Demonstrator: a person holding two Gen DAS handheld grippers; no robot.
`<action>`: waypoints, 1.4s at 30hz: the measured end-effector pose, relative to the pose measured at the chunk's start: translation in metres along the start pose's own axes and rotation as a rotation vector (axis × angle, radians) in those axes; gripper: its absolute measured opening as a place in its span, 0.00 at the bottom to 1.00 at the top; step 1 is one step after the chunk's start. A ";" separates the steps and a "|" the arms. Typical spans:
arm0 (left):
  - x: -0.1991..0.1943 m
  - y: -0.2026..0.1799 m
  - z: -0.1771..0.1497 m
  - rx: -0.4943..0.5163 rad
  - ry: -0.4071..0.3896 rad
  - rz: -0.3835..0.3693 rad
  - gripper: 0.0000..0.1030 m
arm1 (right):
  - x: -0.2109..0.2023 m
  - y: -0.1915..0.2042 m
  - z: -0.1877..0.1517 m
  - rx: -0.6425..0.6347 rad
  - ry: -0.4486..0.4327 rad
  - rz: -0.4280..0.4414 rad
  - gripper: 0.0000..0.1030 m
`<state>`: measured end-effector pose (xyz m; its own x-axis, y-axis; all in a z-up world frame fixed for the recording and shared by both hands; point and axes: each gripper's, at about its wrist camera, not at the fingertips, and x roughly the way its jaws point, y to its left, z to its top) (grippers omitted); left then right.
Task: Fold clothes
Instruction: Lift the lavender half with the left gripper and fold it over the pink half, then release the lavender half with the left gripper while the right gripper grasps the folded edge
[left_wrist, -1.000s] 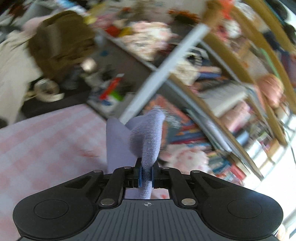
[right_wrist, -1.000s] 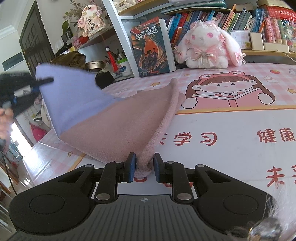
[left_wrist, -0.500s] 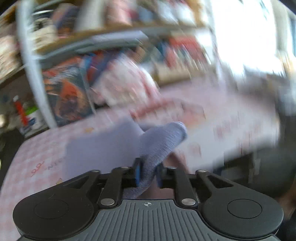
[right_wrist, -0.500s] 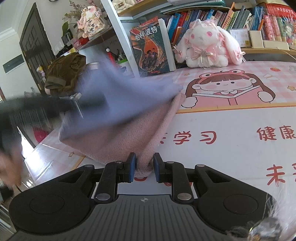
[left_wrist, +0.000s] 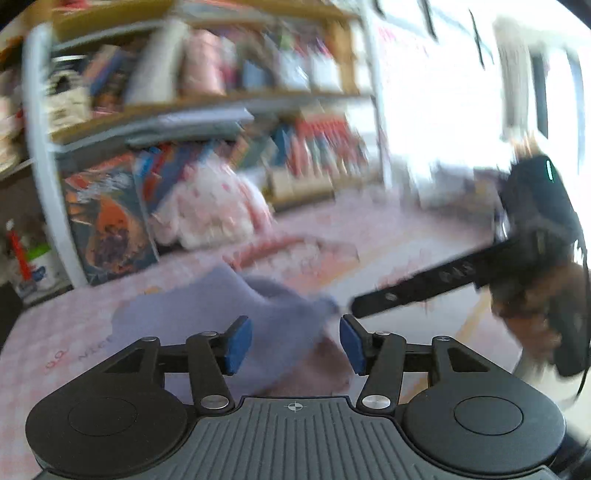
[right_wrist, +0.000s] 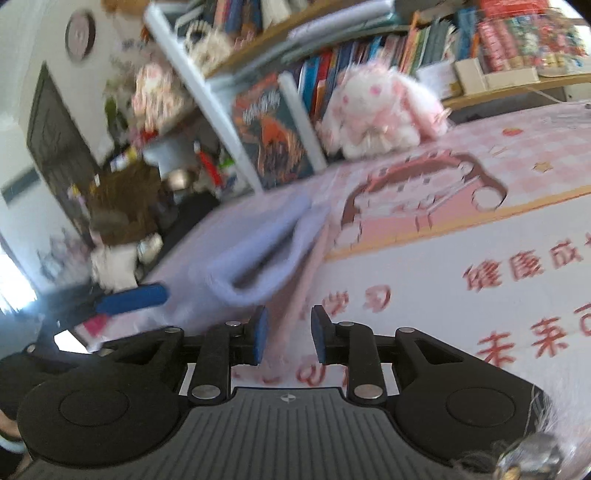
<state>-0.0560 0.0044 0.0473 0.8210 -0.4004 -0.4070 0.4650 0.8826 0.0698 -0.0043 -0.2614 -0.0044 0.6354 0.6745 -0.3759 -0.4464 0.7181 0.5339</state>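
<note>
A lavender and pink knit garment (left_wrist: 207, 325) lies folded over on the pink patterned tabletop (left_wrist: 55, 343); both views are blurred by motion. My left gripper (left_wrist: 293, 345) is open just above its near edge, nothing between the jaws. My right gripper (right_wrist: 286, 338) is open too, with the garment's pink edge (right_wrist: 306, 273) running up ahead of the gap. The lavender fold (right_wrist: 255, 251) lies on top, left of centre. The left gripper's blue finger (right_wrist: 129, 299) shows in the right wrist view at left; the right gripper's black arm (left_wrist: 424, 288) shows in the left wrist view.
A white plush rabbit (right_wrist: 376, 114) and a dark-covered book (right_wrist: 273, 133) stand against the bookshelf (right_wrist: 369, 55) at the table's back edge. A white shelf post (left_wrist: 44, 177) rises at back left. Red printed characters (right_wrist: 517, 269) mark the tabletop to the right.
Both grippers have opened and let go of the garment. The lavender half has been carried over to the right and dropped onto the pink part. Both cameras are swinging.
</note>
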 end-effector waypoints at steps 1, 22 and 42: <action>-0.005 0.011 0.002 -0.043 -0.028 0.007 0.52 | -0.006 0.001 0.006 0.020 -0.023 0.016 0.34; 0.015 0.054 -0.052 -0.212 0.077 -0.032 0.20 | 0.052 0.062 0.019 -0.072 0.071 0.119 0.12; 0.018 0.064 -0.031 -0.177 0.008 0.062 0.24 | 0.086 0.032 0.028 0.052 0.134 0.014 0.38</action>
<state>-0.0214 0.0616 0.0161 0.8434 -0.3426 -0.4138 0.3475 0.9353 -0.0660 0.0536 -0.1853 0.0013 0.5379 0.7035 -0.4646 -0.4187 0.7012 0.5770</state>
